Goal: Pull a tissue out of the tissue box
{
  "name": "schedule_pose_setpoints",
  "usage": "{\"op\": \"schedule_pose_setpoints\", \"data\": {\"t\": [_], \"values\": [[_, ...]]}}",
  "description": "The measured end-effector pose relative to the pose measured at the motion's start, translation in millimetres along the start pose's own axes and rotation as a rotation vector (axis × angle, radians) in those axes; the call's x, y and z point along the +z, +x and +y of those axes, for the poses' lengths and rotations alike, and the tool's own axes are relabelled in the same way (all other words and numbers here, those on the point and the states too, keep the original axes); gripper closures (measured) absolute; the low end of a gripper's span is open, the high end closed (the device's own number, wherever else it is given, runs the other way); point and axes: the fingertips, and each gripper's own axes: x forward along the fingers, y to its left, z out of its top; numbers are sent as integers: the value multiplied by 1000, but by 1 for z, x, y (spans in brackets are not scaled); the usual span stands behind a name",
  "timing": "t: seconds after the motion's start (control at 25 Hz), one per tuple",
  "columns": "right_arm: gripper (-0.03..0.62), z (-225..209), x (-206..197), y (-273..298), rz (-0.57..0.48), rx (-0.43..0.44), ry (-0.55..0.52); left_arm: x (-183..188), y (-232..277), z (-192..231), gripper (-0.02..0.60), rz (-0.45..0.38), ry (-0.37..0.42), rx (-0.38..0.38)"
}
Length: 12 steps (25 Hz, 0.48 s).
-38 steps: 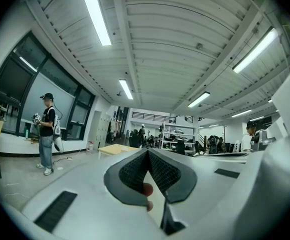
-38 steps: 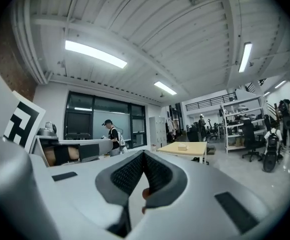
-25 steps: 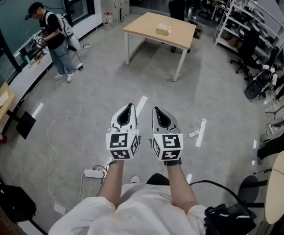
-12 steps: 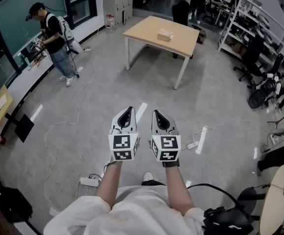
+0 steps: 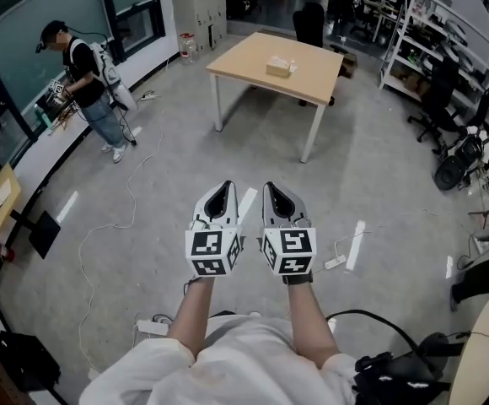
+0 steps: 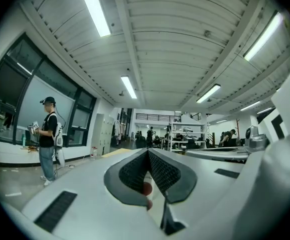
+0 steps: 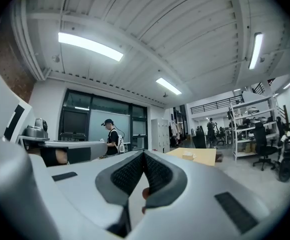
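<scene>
As arms (image 5: 192, 310) reach forward, left gripper (image 5: 223, 185), right gripper (image 5: 271, 187) — shut, level

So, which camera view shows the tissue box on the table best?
The head view: the tissue box lies whole on the wooden table, seen from above, though far away. The right gripper view shows it small and side-on. In the left gripper view I cannot make it out.

No legible txt, labels, brands or nos. in any view.
</scene>
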Motion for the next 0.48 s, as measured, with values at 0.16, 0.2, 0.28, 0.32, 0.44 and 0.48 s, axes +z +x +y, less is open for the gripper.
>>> {"op": "schedule_pose_setpoints", "data": {"t": [0.16, 0.2, 0.28, 0.32, 0.44, 0.48], "values": [[592, -17, -17, 1, 23, 26, 41, -17, 10, -14, 591, 24, -50, 8], [592, -18, -22, 6, 36, 33, 49, -19, 13, -13, 591, 34, -80, 1], [592, -14, -31, 21, 61, 47, 53, -11, 20, -3, 591, 24, -131, -13], [592, -11, -33, 30, 67, 53, 55, -6, 25, 4, 591, 11, -132, -14], [592, -7, -31, 60, 63, 59, 64, -3, 49, 30, 591, 3, -99, -5], [592, -7, -30, 69, 60, 53, 61, -8, 59, 38, 591, 10, -102, -6]]}}
